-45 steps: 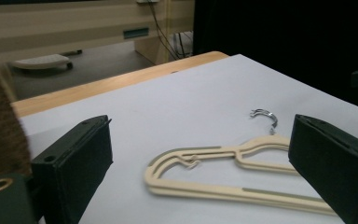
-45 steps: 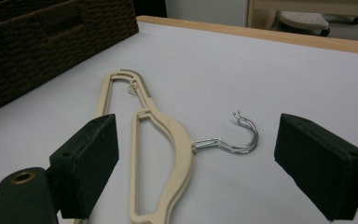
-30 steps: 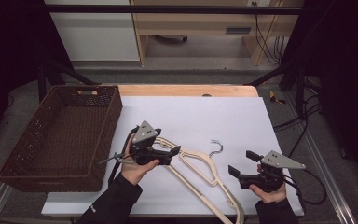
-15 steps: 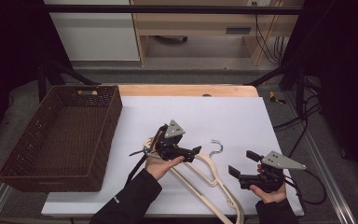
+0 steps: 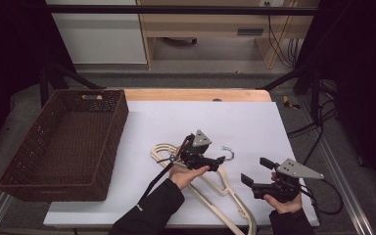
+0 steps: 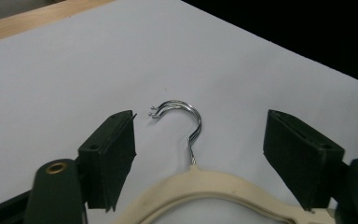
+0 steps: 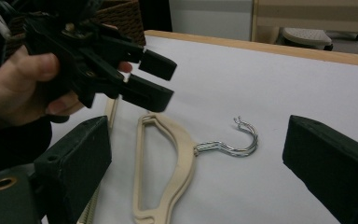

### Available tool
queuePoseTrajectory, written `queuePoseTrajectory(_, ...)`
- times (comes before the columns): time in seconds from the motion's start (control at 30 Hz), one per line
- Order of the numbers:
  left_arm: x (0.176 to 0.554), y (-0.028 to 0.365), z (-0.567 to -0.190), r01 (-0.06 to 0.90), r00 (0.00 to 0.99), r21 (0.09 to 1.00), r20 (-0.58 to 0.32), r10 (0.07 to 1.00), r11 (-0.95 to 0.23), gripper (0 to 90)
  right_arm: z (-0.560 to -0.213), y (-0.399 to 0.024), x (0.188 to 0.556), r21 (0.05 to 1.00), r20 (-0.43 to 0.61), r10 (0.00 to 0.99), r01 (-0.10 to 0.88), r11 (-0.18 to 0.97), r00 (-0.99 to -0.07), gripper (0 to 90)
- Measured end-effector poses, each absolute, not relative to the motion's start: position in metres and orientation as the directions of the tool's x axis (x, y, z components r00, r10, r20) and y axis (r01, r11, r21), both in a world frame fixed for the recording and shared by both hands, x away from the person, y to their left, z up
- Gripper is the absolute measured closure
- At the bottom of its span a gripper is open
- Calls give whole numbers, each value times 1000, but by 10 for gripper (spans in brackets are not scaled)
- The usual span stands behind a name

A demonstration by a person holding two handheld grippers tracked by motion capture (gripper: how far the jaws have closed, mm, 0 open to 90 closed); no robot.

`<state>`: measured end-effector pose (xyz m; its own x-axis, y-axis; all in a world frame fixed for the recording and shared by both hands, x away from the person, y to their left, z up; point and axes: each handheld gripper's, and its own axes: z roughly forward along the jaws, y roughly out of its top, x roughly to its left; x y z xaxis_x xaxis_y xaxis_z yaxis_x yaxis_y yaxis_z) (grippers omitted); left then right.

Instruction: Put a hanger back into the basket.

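The left gripper (image 5: 214, 162) hovers over the middle of the table (image 5: 254, 117), jaws spread wide and empty, aimed at the metal hook (image 6: 186, 116) of the cream hangers (image 5: 215, 188), which lie flat toward the near edge. The right gripper (image 5: 255, 172) sits near the near right corner, also wide open. A basket (image 5: 105, 142) stands along the left edge.

Cream hangers (image 5: 219, 184), silver hook (image 6: 185, 116), brown woven basket (image 5: 44, 182).
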<state>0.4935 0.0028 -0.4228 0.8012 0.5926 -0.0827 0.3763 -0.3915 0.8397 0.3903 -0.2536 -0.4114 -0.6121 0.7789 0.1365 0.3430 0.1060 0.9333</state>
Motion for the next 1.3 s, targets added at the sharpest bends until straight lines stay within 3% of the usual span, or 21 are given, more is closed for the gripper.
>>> queuePoseTrajectory(0.43, 507, -25, -457, 420, 793, 784, -73, 604, -457, 448, -411, -254, 391, 933, 134, 778, 342, 109, -614, 79)
queuePoseTrajectory(0.77, 514, -30, -469, 470, 785, 744, -106, 610, -476, 671, -411, -253, 391, 932, 137, 778, 346, 108, -613, 79)
queuePoseTrajectory(1.3, 517, -38, -475, 515, 761, 715, -128, 636, -473, 863, -412, -252, 392, 929, 135, 781, 353, 114, -609, 79)
